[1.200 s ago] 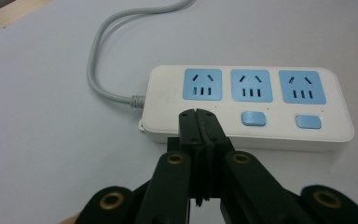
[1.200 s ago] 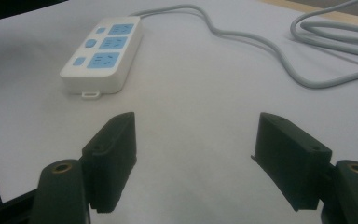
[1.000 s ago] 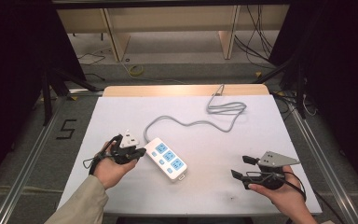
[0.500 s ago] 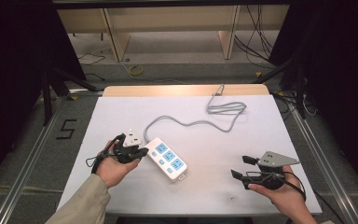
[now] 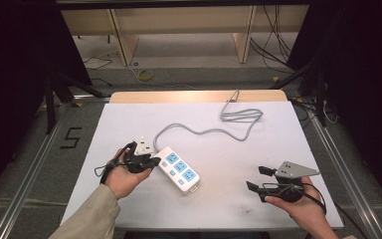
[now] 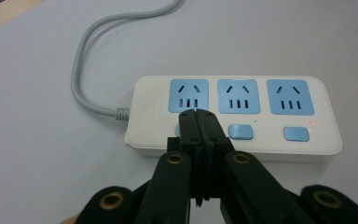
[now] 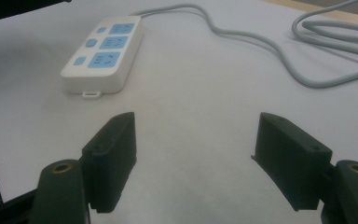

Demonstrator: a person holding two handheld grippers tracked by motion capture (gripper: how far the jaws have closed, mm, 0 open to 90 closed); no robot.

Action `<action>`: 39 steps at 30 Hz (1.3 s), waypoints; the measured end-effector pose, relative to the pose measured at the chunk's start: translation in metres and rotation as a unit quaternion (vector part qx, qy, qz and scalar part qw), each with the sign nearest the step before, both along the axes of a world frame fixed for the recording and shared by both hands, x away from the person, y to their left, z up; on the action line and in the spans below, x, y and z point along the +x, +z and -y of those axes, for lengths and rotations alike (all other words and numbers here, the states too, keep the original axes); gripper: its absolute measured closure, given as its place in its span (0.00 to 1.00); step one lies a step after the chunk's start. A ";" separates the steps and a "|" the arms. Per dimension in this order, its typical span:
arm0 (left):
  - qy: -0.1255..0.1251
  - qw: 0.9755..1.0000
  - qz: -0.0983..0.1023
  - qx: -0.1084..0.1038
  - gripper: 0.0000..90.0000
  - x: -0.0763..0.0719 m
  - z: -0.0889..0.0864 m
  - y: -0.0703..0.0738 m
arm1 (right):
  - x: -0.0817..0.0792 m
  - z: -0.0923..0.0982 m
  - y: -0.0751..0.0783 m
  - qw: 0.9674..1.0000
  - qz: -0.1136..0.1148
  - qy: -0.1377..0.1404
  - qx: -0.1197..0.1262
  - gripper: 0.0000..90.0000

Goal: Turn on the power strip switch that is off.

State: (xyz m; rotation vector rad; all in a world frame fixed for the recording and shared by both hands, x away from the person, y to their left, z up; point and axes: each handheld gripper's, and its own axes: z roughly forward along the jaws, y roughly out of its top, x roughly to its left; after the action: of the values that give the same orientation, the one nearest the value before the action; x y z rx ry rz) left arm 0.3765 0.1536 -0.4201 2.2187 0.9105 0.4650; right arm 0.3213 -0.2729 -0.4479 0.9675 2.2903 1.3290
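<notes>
Left gripper [image 6: 199,114]: jaws pressed fully together, nothing between them; tips touching or just above the leftmost blue switch of the power strip [image 6: 233,116], on its near edge. Power strip: white, three blue sockets, three blue switches, lying flat on the white table [image 5: 129,119] just right of the left hand [image 5: 124,177]; grey cable [image 5: 214,130] runs away toward the far edge. Right gripper [image 7: 193,154]: jaws wide apart, empty, well apart from the strip, which lies ahead to its left.
</notes>
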 end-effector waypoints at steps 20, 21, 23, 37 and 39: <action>-0.007 1.000 -0.007 0.001 1.00 0.002 0.008 0.000 | 0.000 0.000 0.000 1.000 0.000 0.000 0.000 0.33; -0.008 1.000 -0.008 0.003 1.00 0.002 0.009 0.001 | 0.000 0.000 0.000 1.000 0.000 0.000 0.000 0.33; -0.010 1.000 -0.008 0.003 1.00 0.002 0.010 0.001 | 0.000 0.000 0.000 1.000 0.000 0.000 0.000 0.33; -0.016 1.000 -0.012 0.005 1.00 0.002 0.015 0.002 | 0.000 0.000 0.000 1.000 0.000 0.000 0.001 0.33; -0.017 1.000 -0.013 0.005 1.00 0.002 0.015 0.002 | 0.000 0.000 0.000 1.000 0.000 0.000 0.001 0.33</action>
State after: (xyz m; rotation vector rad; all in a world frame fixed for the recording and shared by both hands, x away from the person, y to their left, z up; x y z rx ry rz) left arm 0.3786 0.1382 -0.4185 2.2495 0.8852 0.4261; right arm 0.3211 -0.2728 -0.4479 0.9683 2.2896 1.3305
